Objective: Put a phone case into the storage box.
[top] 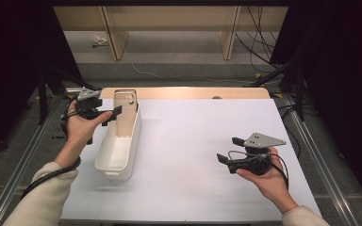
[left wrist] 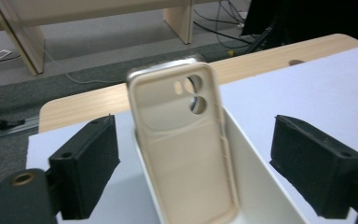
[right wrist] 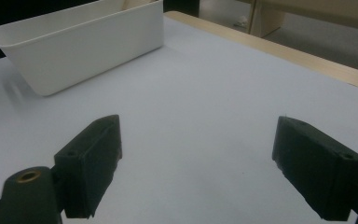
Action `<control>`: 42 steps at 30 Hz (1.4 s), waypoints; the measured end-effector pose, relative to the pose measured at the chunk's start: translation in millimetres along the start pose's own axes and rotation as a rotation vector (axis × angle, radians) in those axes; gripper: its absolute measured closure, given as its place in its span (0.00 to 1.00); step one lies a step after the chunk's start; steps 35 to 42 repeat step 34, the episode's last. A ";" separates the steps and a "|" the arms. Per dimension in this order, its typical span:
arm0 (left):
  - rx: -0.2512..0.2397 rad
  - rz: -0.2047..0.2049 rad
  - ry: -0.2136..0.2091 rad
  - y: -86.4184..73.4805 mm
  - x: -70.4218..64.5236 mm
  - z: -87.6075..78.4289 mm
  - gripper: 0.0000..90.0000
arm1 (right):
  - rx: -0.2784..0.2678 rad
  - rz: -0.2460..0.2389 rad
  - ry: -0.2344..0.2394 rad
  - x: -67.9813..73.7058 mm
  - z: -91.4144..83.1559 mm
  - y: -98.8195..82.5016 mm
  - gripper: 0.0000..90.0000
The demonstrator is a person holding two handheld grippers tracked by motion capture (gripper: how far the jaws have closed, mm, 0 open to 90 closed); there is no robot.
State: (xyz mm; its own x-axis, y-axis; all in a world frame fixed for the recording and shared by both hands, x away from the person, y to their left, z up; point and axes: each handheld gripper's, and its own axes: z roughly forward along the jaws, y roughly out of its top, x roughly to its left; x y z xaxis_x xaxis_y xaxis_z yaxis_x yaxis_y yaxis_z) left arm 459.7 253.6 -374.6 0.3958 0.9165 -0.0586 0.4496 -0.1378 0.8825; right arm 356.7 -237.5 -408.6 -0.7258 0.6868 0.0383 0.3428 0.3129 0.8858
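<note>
A beige phone case (top: 125,113) (left wrist: 186,154) stands upright at the far end of a long white bin (top: 118,167) (left wrist: 261,186), with its camera cut-outs at the top. My left gripper (top: 113,114) (left wrist: 193,128) is just left of the bin's far end. It is open, the case stands ahead between the jaws' lines, and neither pad touches it. My right gripper (top: 230,149) (right wrist: 198,123) hovers open over the bare white tabletop at the right, with nothing between its jaws. It points toward the bin (right wrist: 74,46).
The white sheet (top: 193,141) covers a wooden table whose far edge (top: 193,92) shows. Metal rails (top: 311,155) run along both sides. Wooden shelf legs (top: 228,37) and cables (top: 259,47) are on the floor behind, with dark curtains at either side.
</note>
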 end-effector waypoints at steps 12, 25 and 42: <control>-0.025 0.030 -0.105 -47.1 -29.4 -41.1 0.01 | 0.003 0.000 0.002 0.7 0.1 -0.1 0.18; -0.068 0.095 -0.167 -77.0 -70.7 -75.3 0.01 | -0.005 -0.003 0.003 1.0 -1.0 0.5 0.18; -0.062 0.108 -0.186 -84.8 -74.0 -76.2 0.00 | -0.010 -0.002 0.006 1.1 -0.8 0.9 0.18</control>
